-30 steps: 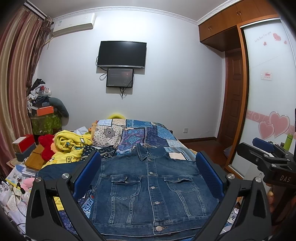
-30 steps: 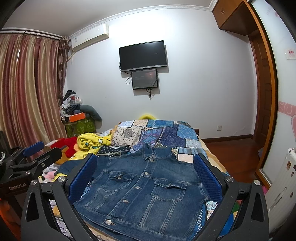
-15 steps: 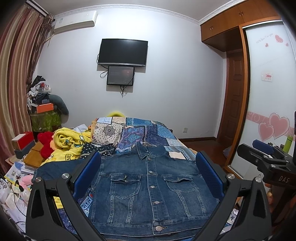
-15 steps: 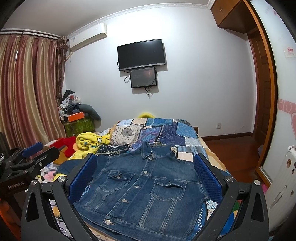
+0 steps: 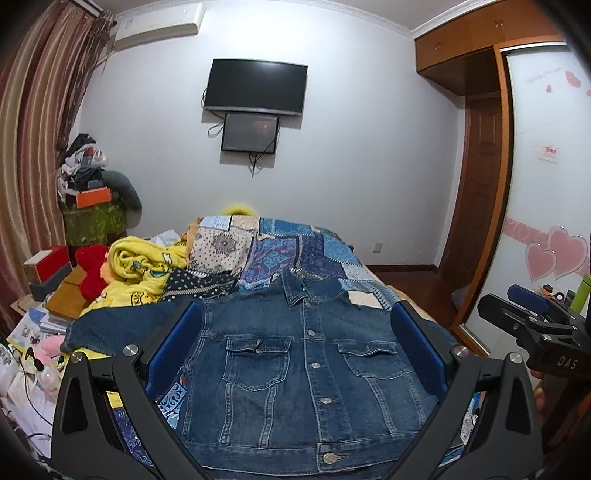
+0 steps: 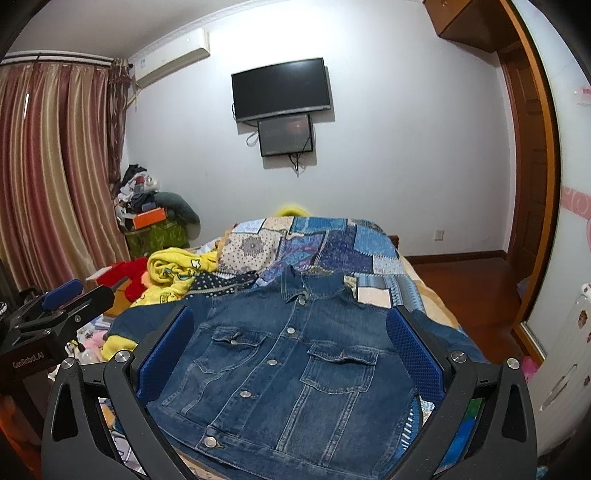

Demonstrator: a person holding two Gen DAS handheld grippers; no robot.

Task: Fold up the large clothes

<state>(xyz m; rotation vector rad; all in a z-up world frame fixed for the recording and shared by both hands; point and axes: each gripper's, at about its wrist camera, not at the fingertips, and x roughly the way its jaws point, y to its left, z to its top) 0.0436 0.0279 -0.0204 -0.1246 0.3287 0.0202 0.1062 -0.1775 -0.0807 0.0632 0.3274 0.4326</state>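
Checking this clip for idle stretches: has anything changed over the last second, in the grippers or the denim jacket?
Only the view shifts slightly: both cameras tip a little, the room sliding down in frame. The left gripper and right gripper stay open and empty above the denim jacket, which lies flat and buttoned, unmoved on the bed.

Wall-mounted television (image 5: 256, 85), air conditioner (image 5: 159, 23), striped curtains (image 6: 55, 166), patchwork quilt (image 5: 295, 247), yellow blanket (image 5: 140, 269)

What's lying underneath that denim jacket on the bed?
The denim jacket lies buttoned and flat on a blue patchwork quilt, which shows beyond its collar and at its lower left edge. Whatever sits directly beneath the jacket's middle is covered.
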